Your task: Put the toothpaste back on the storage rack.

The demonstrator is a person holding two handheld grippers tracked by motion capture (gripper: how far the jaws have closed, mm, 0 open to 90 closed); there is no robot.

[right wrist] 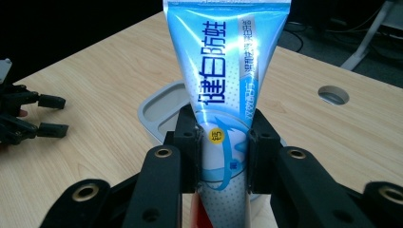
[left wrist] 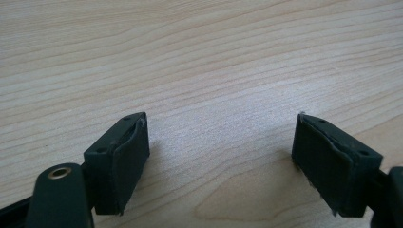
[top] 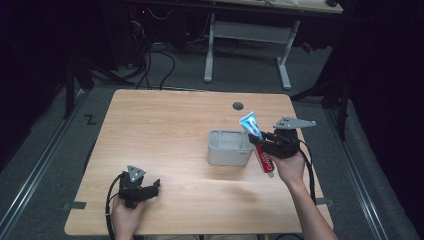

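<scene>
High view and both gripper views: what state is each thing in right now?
Toothpaste tube: clamped, lifted off the table, slanted beside the holder.
Grey holder: upright on the table, nothing visible inside.
Right hand-held gripper: shut on the tube.
Left hand-held gripper: open, nothing between its jaws.

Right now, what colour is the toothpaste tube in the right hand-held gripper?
The toothpaste tube is light blue and white with dark blue lettering, red toward its cap end; clearest in the right gripper view.
</scene>
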